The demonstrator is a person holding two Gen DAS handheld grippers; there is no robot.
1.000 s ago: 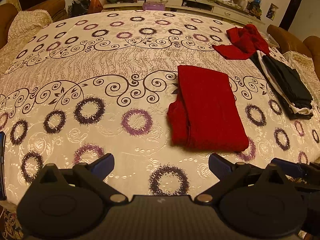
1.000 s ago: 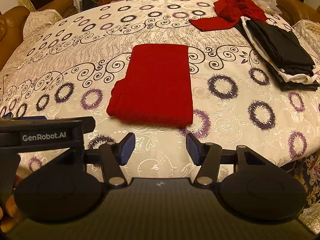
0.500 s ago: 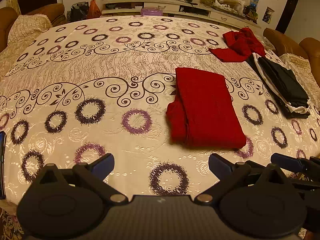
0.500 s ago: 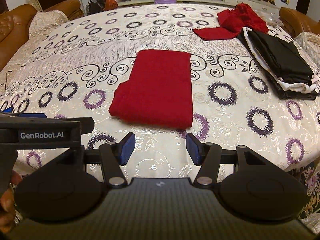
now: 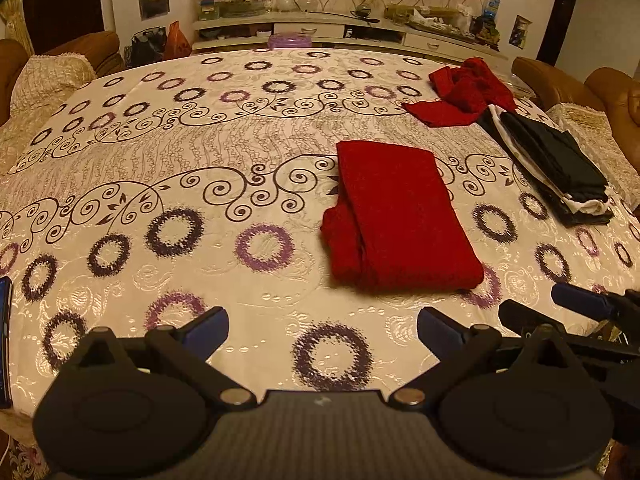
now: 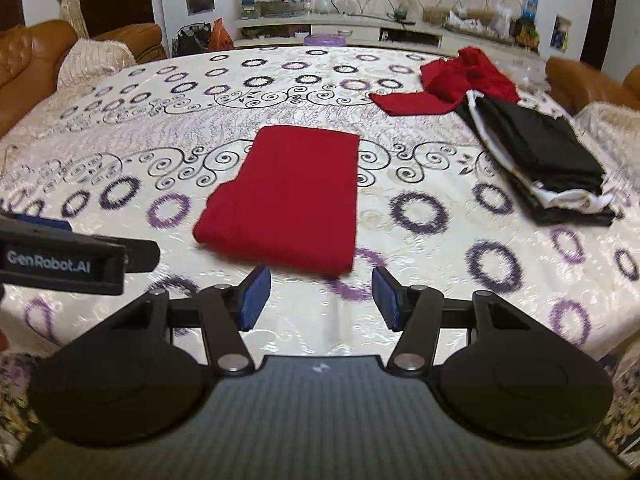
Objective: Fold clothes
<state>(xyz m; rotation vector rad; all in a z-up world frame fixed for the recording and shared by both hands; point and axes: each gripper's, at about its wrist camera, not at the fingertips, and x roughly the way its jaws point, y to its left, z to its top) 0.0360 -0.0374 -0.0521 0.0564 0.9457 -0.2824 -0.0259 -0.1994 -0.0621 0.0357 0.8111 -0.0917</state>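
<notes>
Drawn back from the red fold mid-table, both tongs spread, empty; crumpled red cloth awaits far right.

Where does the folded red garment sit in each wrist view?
Left wrist: folded red garment right of centre, ahead of the open left gripper.
Right wrist: the garment lies centre-left, just beyond the open right gripper.
Shared landmark: black stack at right.

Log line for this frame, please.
left tongs open | right tongs open | red garment folded on bedspread | black stack right
</notes>
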